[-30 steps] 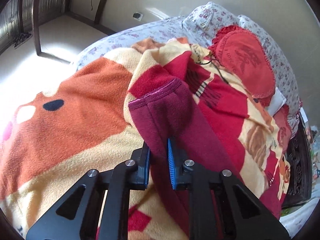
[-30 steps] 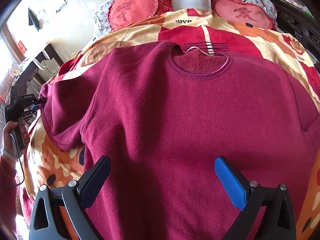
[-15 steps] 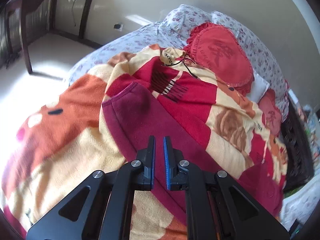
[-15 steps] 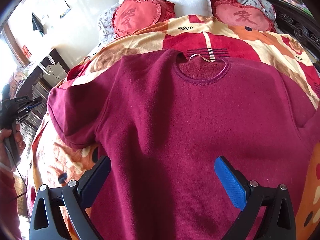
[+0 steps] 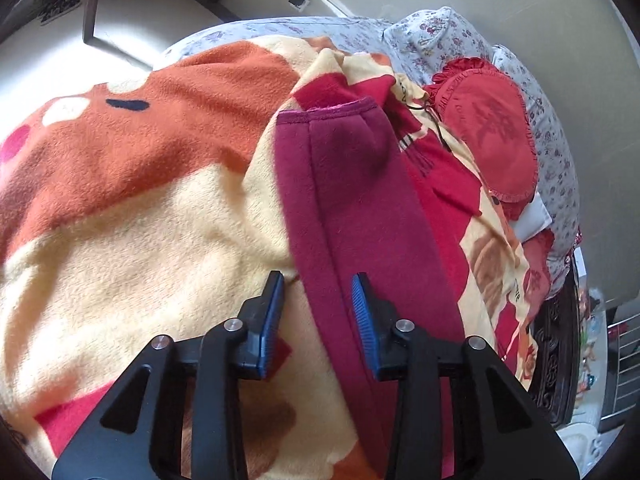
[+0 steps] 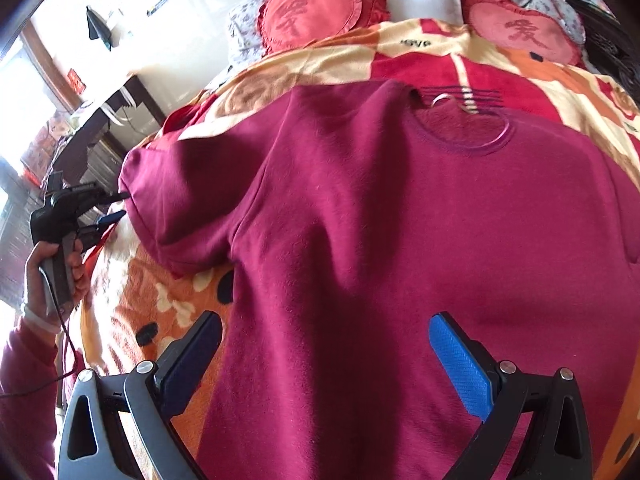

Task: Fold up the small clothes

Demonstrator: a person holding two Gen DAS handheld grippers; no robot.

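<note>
Now left gripper (image 5: pixel 318 312) fingers opening astride sleeve (image 5: pixel 352 200), unpinched

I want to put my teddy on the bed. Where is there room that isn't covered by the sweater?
The bare orange-and-cream fleece blanket left of the maroon sweater's sleeve is free. So is the blanket strip between the sweater's collar and the red heart-shaped pillows. The middle is crowded: the maroon fleece sweater covers it.

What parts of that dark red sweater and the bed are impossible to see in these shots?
- Sweater hem: right wrist view, cut off at the bottom edge.
- Its far sleeve: right wrist view, runs off the right edge.
- Blanket under the sweater: covered.
- Sleeve lower part: left wrist view, behind the left gripper, jaws opening.
</note>
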